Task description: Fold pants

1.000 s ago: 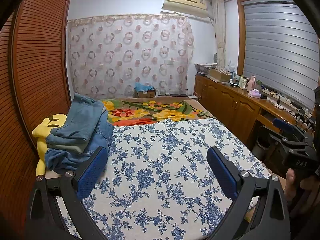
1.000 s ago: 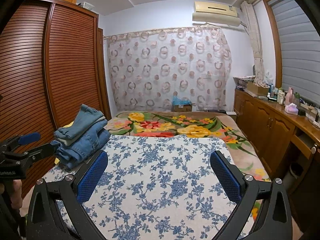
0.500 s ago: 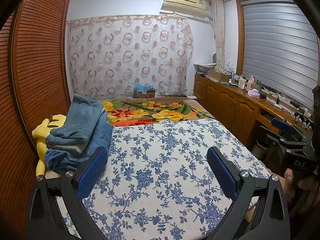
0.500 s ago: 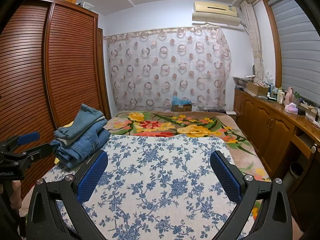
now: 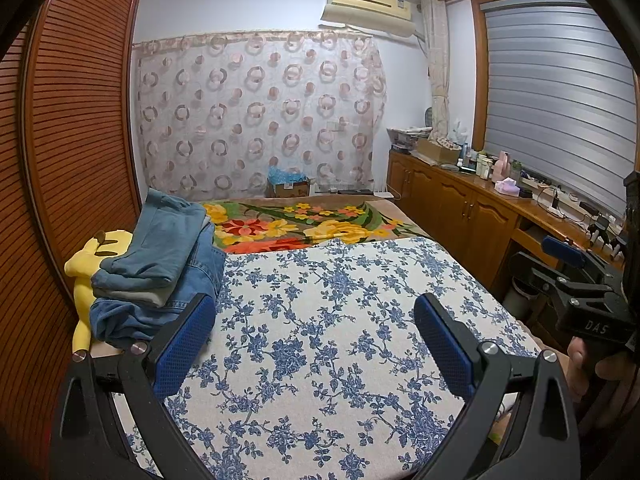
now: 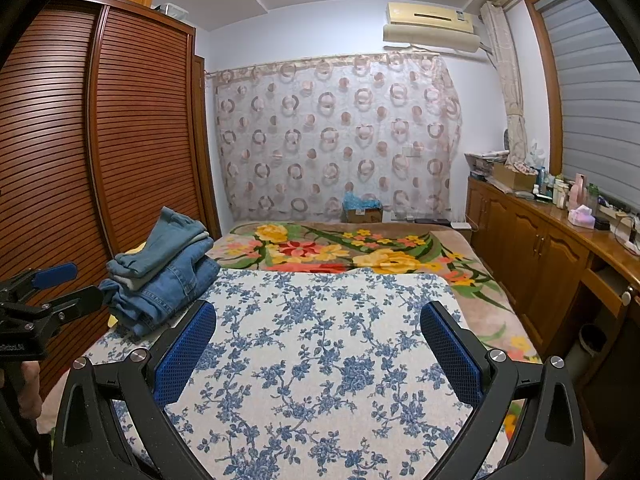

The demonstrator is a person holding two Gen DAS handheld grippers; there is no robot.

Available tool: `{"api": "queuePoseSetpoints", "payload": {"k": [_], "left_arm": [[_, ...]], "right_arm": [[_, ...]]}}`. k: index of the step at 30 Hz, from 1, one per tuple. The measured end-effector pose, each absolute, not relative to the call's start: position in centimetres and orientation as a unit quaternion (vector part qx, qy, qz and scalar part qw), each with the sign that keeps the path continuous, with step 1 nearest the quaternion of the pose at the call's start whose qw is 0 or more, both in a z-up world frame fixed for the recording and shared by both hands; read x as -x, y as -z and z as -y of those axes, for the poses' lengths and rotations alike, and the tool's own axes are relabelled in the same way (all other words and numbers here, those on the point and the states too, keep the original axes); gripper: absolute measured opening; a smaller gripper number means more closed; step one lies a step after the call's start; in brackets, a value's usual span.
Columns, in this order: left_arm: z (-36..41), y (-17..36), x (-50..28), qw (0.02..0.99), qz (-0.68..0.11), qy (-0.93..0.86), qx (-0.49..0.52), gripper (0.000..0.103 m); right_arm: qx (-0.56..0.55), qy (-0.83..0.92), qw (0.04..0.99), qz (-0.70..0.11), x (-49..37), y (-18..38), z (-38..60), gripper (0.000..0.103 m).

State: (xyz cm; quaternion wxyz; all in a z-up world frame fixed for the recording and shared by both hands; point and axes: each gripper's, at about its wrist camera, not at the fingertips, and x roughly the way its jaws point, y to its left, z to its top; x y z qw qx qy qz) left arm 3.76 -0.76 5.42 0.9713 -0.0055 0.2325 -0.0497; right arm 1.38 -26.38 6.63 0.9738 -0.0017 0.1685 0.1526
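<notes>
Pants point(image 5: 160, 264), folded denim, sit stacked at the bed's point(image 5: 320, 340) left edge, on its blue-floral cloth beside slatted wooden doors point(image 6: 120, 140). I hold both grippers, left point(image 5: 316, 344) and right point(image 6: 318, 352), over the bed, fingers point(image 6: 184, 352) spread, gripping nothing; a ring-patterned curtain point(image 5: 260, 112) hangs behind.

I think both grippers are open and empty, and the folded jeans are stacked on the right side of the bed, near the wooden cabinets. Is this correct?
Not quite. The folded jeans are stacked on the left side of the bed, by the slatted wardrobe, as the right wrist view shows. The left gripper and right gripper are indeed open and empty.
</notes>
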Motion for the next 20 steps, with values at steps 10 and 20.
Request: {"api": "queuePoseSetpoints", "payload": {"k": [10,20], "left_arm": [[0.76,-5.73,-3.7,0.971,-0.231,0.052,0.006,0.1],[0.76,-5.64,-3.65,0.972,-0.23,0.052,0.007,0.1]], "right_arm": [[0.002,-0.153,0.974,-0.167,-1.34,-6.59,26.41,0.102],[0.001,-0.153,0.974,-0.167,-1.31,-6.57,26.24,0.102]]}}
